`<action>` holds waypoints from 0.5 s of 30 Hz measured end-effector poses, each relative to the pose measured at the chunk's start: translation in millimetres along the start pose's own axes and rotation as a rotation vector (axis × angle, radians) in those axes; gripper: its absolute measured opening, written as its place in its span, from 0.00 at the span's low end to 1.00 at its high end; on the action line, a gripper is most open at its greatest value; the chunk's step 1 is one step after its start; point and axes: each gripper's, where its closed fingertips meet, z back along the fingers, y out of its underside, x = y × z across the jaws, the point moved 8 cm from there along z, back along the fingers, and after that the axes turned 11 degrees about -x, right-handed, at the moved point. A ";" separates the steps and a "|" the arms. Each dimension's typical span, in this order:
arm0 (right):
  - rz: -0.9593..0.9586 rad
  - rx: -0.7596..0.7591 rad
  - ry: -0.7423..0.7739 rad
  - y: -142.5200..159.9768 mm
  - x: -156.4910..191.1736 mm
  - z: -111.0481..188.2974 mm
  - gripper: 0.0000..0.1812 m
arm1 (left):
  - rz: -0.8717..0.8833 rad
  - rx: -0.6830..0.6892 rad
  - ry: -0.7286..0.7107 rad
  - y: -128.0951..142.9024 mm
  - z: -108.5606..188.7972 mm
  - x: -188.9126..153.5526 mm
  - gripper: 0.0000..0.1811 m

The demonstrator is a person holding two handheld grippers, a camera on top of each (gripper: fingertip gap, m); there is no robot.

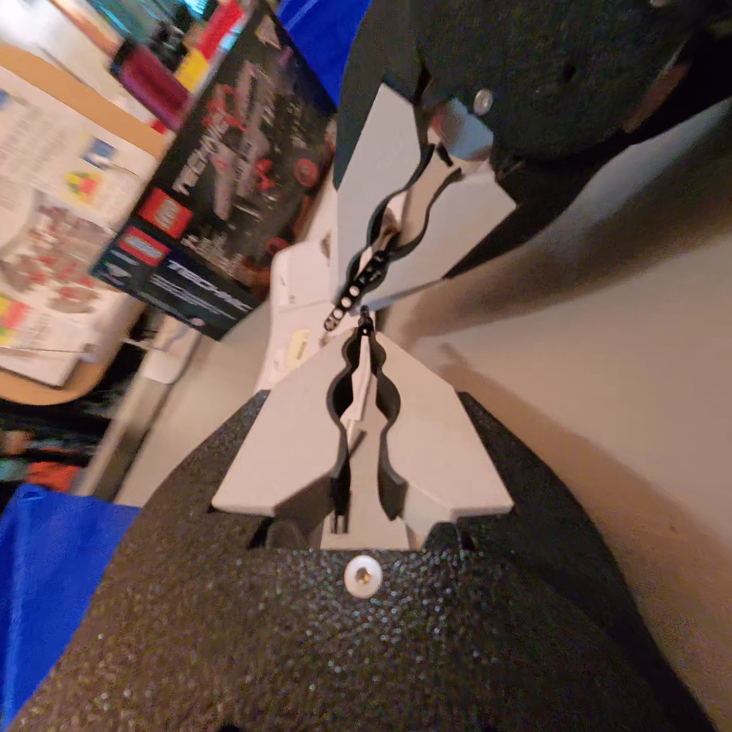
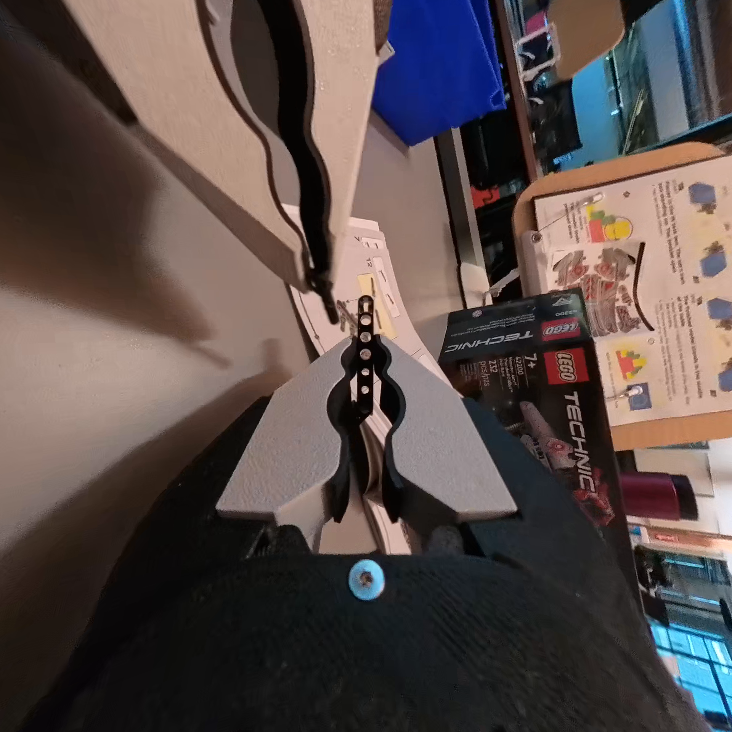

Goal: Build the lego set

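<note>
Your right tongs (image 2: 366, 344) are pinching a slim black plastic beam with a row of round holes (image 2: 365, 358), its free end poking out past the tips. Your left tongs (image 1: 366, 328) are pressed together on a small black pin-like piece (image 1: 365, 317), too small and dark to make out fully. In the left wrist view the right tongs (image 1: 372, 269) come in from above, and the beam's (image 1: 348, 297) end hole sits just beside the pin, not yet seated. In the right wrist view the left tongs (image 2: 321, 283) hold the pin (image 2: 330, 305) just to the left of the beam's tip.

The step in hand looks like pushing the pin into the end hole. To do it well, line the pin's axis square with the hole before pressing, keep the beam steady so it does not pivot in your grip, and ease in slowly; a slanted push would likely make the pin skid off or slip out.

Beyond the beam lies a white open instruction booklet (image 2: 376, 285) on the pale table (image 2: 119, 376). Farther out stands the dark cardboard set box (image 2: 554, 396), bearing a red square brand logo and printed lettering. Past the box, a white printed sheet with coloured diagrams (image 2: 653, 277) rests on a tan board, with a blue bin (image 2: 435, 71) behind the booklet.
</note>
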 end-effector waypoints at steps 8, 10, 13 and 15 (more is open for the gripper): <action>-0.009 0.050 0.038 -4.4 2.9 -6.5 0.03 | -0.287 0.127 -0.165 -1.6 -12.0 -10.4 0.00; -0.003 0.064 0.028 -2.6 4.1 -8.6 0.03 | -0.270 0.129 -0.151 1.5 -13.8 -10.7 0.00; 0.007 0.083 0.017 4.0 5.1 -11.1 0.03 | -0.247 0.170 -0.118 10.1 -15.5 -9.2 0.00; 0.030 0.105 -0.005 11.4 6.0 -12.0 0.03 | -0.172 0.201 -0.086 20.6 -16.9 -7.2 0.00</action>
